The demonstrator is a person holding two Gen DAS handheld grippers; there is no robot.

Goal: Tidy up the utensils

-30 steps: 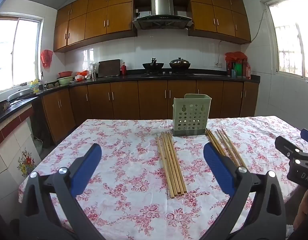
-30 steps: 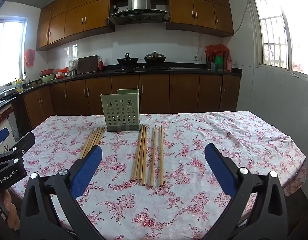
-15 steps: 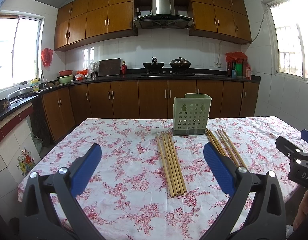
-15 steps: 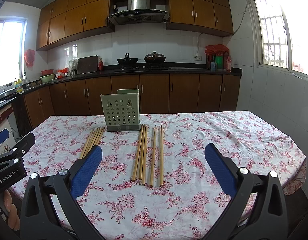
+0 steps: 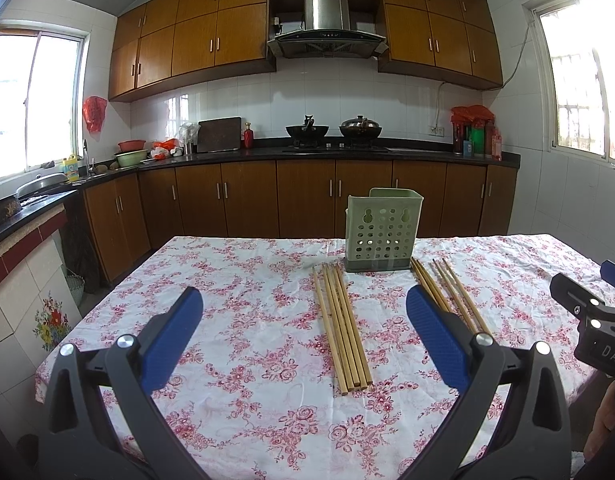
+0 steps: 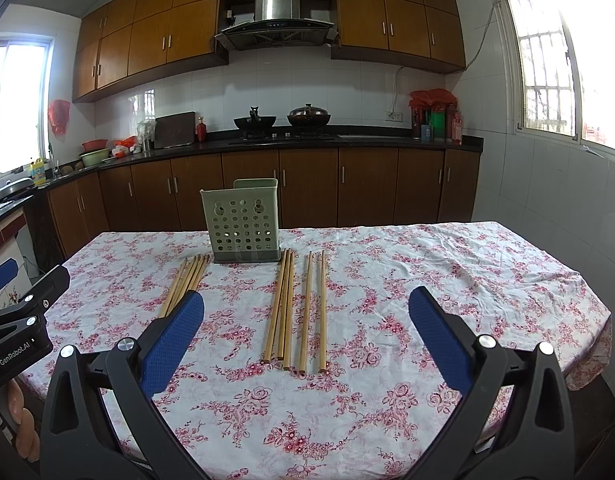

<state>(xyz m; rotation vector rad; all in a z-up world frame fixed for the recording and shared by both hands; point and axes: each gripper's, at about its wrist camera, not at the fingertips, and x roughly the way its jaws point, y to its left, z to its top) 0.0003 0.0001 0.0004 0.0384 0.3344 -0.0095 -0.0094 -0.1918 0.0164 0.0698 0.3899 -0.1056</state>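
Holding my left tongs (image 5: 303,334) and right tongs (image 6: 306,330) spread wide, nothing gripped, above the near surface (image 6: 447,264). Green perforated holder (image 6: 243,222) stands upright at far centre; can't see inside. Chopsticks (image 6: 281,306) lie flat on the cloth, bundles left (image 5: 341,330) and right of it.

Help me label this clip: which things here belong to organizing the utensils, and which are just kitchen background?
Belongs to the job:
- left chopstick bundle
- right chopsticks
- green holder, upright
- left gripper and right gripper, jaws open

Just lying about:
- wok
- lidded pot
- cutting board
- green basin
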